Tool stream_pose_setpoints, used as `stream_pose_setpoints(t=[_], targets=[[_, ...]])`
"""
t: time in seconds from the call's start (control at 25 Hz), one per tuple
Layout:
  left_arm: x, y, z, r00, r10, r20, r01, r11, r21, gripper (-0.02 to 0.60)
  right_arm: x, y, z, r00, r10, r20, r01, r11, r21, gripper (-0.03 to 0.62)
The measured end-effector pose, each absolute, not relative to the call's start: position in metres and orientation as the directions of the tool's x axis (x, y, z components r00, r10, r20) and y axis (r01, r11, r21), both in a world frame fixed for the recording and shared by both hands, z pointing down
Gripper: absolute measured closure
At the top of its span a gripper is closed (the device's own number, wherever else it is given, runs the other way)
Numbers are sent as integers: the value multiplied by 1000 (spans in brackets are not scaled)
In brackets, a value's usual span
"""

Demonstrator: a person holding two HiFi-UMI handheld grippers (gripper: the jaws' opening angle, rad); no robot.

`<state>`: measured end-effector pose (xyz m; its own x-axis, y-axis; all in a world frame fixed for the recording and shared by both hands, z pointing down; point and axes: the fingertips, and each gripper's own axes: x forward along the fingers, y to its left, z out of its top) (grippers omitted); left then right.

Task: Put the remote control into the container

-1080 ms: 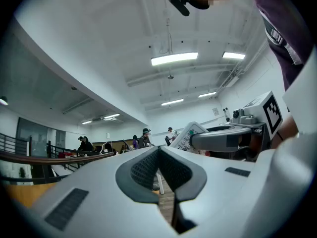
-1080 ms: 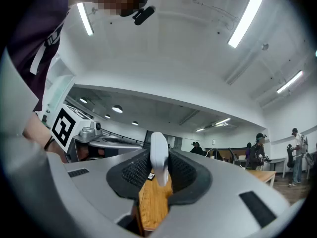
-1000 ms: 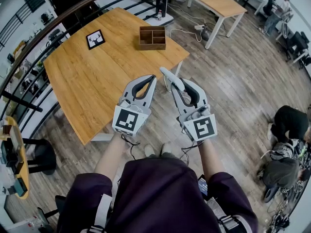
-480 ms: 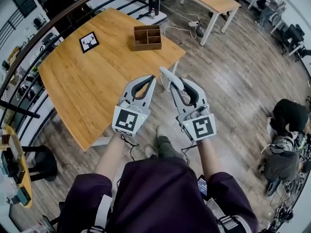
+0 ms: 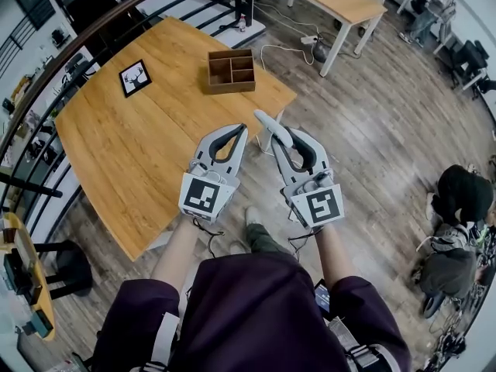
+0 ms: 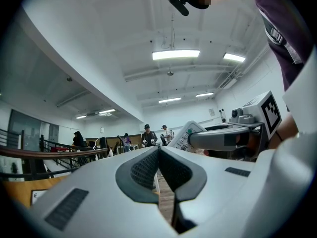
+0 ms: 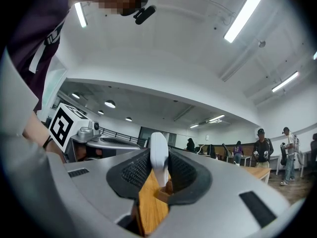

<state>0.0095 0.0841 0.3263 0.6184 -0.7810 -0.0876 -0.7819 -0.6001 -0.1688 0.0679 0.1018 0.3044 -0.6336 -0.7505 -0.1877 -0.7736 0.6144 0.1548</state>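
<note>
Head view: the right gripper (image 5: 291, 136) clamps the remote (image 5: 267, 121); the left gripper (image 5: 239, 129) is closed, empty. The container (image 5: 230, 70) sits far on the table (image 5: 139, 146), so carrying and placing are left.

The person wears a dark purple top (image 5: 256, 308) with white straps (image 5: 164, 335). The left gripper (image 5: 239, 129) and right gripper (image 5: 285, 136) are pale grey, each with a black-and-white marker cube (image 5: 203, 194) at six o'clock

Wood-plank floor (image 5: 387, 122) all round the big wooden table (image 5: 139, 138), dark railing (image 6: 49, 152) curving just behind it, strip lights (image 6: 176, 54) overhead.
</note>
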Motion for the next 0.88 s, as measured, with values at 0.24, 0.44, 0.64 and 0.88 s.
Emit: stream_pose_setpoints(t=[0.24, 0.44, 0.64, 0.88], targets=[[15, 42, 335, 612, -789, -43, -784, -599, -165, 570, 74, 57, 312, -642, -747, -175, -767, 624, 149, 480], [20, 6, 335, 595, -803, -34, -796, -583, -162, 570, 80, 21, 319, -652, -746, -134, -758, 638, 135, 480], [16, -17, 334, 567, -823, -27, -815, -556, -164, 569, 79, -2, 322, -682, -717, -142, -731, 671, 123, 480], [9, -37, 338, 549, -835, -14, -825, -540, -166, 569, 70, -25, 322, -695, -700, -164, -718, 689, 103, 480]])
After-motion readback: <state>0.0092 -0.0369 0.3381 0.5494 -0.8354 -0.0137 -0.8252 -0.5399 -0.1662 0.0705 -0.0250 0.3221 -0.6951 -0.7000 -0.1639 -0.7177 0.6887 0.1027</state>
